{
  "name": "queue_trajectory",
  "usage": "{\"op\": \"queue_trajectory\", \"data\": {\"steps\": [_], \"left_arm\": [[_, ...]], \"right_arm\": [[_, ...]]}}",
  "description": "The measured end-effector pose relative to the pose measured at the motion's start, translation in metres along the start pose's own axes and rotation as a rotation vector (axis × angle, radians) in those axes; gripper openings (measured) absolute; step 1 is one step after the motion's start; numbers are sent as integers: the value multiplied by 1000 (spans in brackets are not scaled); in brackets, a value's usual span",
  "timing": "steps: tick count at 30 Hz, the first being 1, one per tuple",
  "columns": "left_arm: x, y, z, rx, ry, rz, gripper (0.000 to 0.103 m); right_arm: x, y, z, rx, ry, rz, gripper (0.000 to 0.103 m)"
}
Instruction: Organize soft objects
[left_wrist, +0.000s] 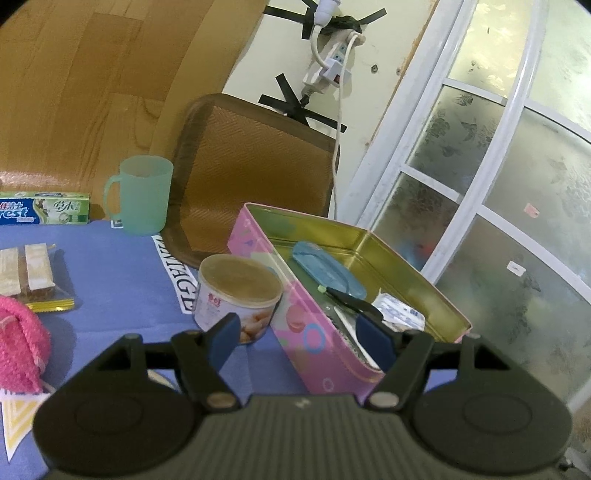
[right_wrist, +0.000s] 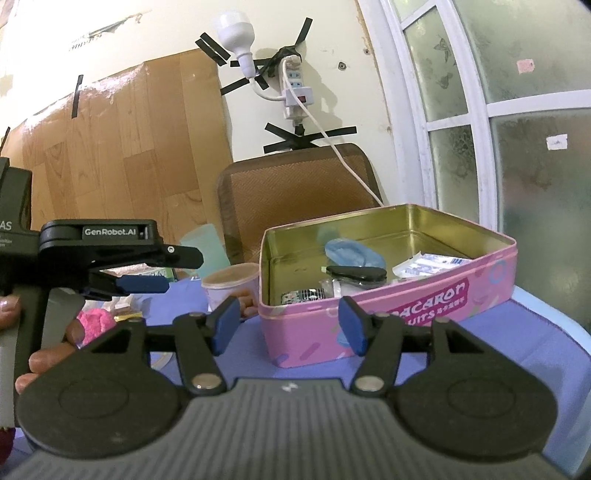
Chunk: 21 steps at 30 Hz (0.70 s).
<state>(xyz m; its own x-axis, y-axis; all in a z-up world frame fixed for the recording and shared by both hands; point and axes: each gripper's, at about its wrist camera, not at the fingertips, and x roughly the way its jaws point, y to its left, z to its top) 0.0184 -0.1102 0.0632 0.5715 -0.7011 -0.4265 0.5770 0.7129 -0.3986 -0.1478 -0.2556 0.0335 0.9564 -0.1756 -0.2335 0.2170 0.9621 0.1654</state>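
A: Both tongs, left (left_wrist: 297, 341) and right (right_wrist: 288, 325), are sitting spread, pinching nothing.

B: Pink knitted pouch (left_wrist: 20, 347) is lying at the table's (left_wrist: 122, 284) left edge, well apart from the pink tin (left_wrist: 314, 332).

A: Looking light, squashy, non-slip. I'm suggesting pinching the bunched middle, not the cord.

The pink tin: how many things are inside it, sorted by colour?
Inside the pink tin:
Blue: 1, a flat pouch
Black: 1, a flat case
White: 2, a printed packet and a clear-wrapped pack
Black-and-white: 1, a patterned item
Total: 5
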Motion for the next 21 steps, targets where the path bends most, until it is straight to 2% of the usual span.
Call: {"op": "queue_trajectory", "data": {"steps": [21], "left_arm": [[3,0,0,1,9,1,73]], "right_arm": [[3,-3,-2,10,9,-12,62]]}}
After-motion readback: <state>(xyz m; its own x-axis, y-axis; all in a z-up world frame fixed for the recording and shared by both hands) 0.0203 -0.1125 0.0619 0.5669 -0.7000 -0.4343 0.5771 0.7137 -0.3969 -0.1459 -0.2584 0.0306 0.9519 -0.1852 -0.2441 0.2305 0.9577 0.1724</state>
